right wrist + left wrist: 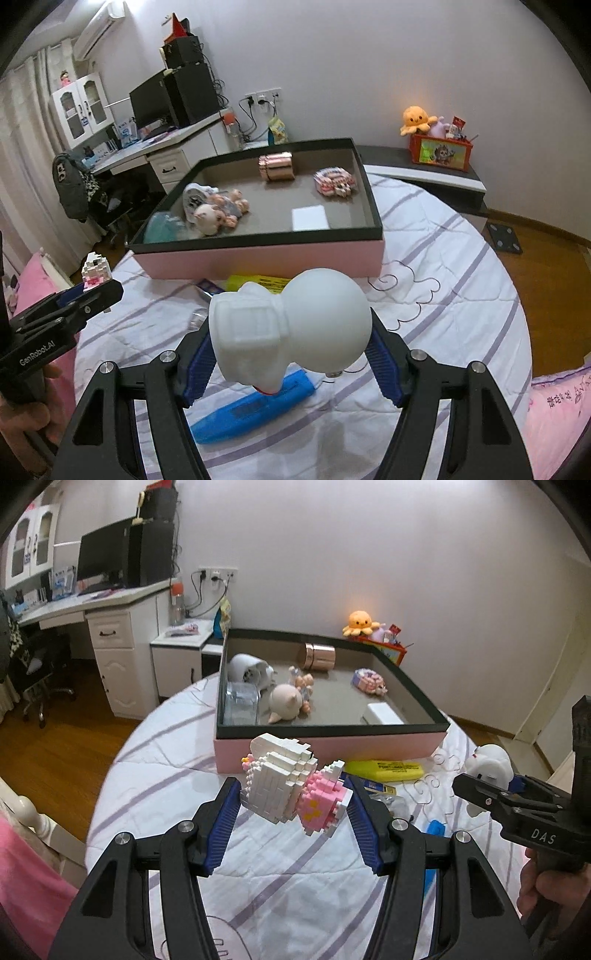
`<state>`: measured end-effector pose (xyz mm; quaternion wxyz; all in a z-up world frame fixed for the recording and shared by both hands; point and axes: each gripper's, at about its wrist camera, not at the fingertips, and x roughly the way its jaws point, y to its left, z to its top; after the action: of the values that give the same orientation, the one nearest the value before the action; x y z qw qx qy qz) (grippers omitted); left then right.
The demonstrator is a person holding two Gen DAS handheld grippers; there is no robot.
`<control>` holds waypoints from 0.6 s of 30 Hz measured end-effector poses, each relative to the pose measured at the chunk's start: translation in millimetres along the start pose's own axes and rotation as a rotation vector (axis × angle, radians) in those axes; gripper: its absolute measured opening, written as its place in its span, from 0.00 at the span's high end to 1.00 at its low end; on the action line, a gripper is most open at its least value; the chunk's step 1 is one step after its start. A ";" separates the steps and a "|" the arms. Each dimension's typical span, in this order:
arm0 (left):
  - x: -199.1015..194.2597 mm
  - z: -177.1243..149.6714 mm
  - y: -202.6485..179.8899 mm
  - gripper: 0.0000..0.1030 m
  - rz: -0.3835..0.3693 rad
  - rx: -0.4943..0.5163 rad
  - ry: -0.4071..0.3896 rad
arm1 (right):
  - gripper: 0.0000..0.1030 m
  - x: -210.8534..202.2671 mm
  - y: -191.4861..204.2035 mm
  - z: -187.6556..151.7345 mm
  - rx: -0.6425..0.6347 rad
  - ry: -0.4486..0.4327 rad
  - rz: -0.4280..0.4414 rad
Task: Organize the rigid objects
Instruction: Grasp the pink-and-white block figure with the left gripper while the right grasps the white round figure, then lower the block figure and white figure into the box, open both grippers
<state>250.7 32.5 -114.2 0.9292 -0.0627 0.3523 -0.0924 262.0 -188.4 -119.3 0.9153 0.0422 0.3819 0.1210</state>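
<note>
My left gripper [291,797] is shut on a white and pink brick-built figure [288,786] and holds it above the bed, just in front of the pink box [332,744]. My right gripper [291,332] is shut on a white round-headed figurine [288,328], also lifted above the bed in front of the box [258,260]. The box holds several items: a copper cylinder [320,656], a small brick model [369,679], a white card [382,713], dolls [291,698], a clear container [242,701]. Each gripper shows in the other's view, the right one [480,786] and the left one [96,291].
A yellow case [384,770] lies by the box's front wall. A blue case [255,406] lies on the striped bedspread under the right gripper. A desk with a monitor [107,554] stands at the left, an orange plush octopus [360,622] on a shelf behind.
</note>
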 end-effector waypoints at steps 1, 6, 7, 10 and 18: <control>-3.3 1.5 0.1 0.43 -0.001 0.002 -0.007 | 0.29 -1.5 2.2 1.3 -0.004 -0.005 0.003; -9.8 15.5 -2.1 0.43 -0.007 0.016 -0.037 | 0.29 -5.7 10.3 21.3 -0.035 -0.043 0.014; -9.4 20.1 -3.2 0.43 -0.008 0.021 -0.044 | 0.29 -5.6 10.6 25.3 -0.039 -0.049 0.014; -4.7 36.0 -7.6 0.43 -0.010 0.037 -0.067 | 0.29 -2.4 11.7 49.4 -0.057 -0.081 0.012; 40.0 85.6 -17.9 0.43 -0.034 0.043 -0.082 | 0.30 40.1 2.5 102.4 -0.069 -0.080 0.022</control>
<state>334.8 10.8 -72.9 0.9422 -0.0524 0.3110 -0.1130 361.4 -174.2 -74.4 0.9293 0.0196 0.3401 0.1425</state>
